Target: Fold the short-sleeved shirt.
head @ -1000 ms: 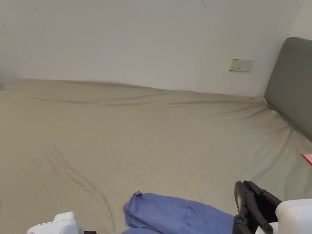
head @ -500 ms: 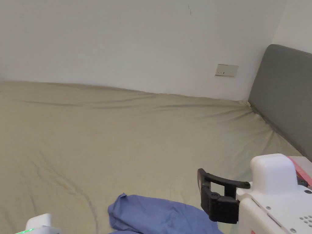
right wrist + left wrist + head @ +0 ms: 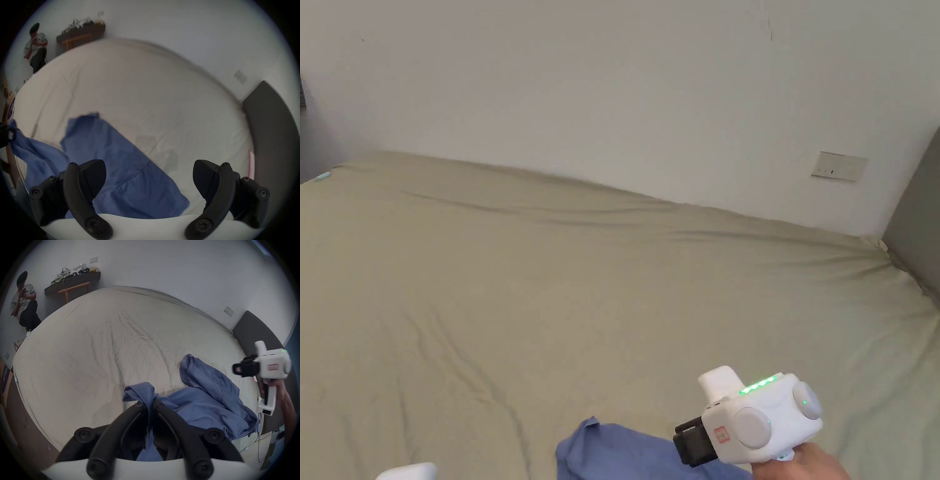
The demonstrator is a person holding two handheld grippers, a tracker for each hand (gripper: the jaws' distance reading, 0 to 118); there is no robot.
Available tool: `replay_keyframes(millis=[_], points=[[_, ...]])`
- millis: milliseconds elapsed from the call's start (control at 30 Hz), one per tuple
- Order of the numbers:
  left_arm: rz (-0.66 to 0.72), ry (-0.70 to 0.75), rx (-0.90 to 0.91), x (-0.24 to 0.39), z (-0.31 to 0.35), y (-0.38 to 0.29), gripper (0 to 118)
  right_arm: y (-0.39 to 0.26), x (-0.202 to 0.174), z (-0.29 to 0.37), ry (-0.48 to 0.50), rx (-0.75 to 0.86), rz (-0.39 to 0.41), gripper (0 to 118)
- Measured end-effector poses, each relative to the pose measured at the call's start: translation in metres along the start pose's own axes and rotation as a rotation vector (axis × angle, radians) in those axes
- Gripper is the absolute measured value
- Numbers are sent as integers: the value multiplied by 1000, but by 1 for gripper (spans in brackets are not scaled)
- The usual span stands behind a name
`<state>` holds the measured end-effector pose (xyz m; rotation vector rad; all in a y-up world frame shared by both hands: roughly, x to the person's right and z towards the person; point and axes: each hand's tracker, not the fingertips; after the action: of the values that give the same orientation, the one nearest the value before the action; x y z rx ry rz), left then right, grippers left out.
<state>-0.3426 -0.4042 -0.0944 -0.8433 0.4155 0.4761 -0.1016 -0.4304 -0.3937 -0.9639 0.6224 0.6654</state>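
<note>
Soft even daylight, no hard shadows. Both gripper views fisheye, dark vignette at corners; right gripper view motion-blurred, head view sharp.

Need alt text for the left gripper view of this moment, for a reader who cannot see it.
The left gripper, jaws shut, pinches a bunched edge of a crumpled blue shirt lying on a beige bed. At the right, a hand holds the right gripper above the shirt; a person sits in the far corner.

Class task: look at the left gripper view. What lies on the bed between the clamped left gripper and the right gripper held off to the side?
In the left gripper view, the crumpled blue shirt spans the gap between the left gripper and right gripper.
</note>
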Motion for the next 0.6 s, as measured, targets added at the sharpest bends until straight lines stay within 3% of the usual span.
replay_keyframes(millis=[67,100,133,167,200,267,300,433,500,567,600], points=[[3,4,-4,0,-5,1,6,-1,4,-30,-19,-67,-37,110],[-7,7,-5,1,-8,2,6,-3,5,-41,-24,-65,-43,105],[-17,14,-2,2,-10,3,6,-4,6,-49,-33,-84,-55,82],[-23,16,2,2,-12,5,6,-9,0,-45,-10,-84,-66,44],[-30,13,-1,2,-15,7,6,-11,1,-48,15,-89,-81,18],[-23,7,3,4,-20,10,6,-18,6,-52,122,-53,-178,14],[-25,9,5,6,-22,11,6,-18,6,-51,72,-44,-212,13],[-20,-6,7,15,-24,13,6,-21,5,-45,31,-29,-126,3],[-33,-13,19,18,-15,16,6,-23,15,-29,79,10,-242,3],[-25,-34,62,14,0,25,6,-23,32,-10,194,40,-363,3],[10,-88,78,9,9,32,6,-25,39,8,186,87,-378,3]])
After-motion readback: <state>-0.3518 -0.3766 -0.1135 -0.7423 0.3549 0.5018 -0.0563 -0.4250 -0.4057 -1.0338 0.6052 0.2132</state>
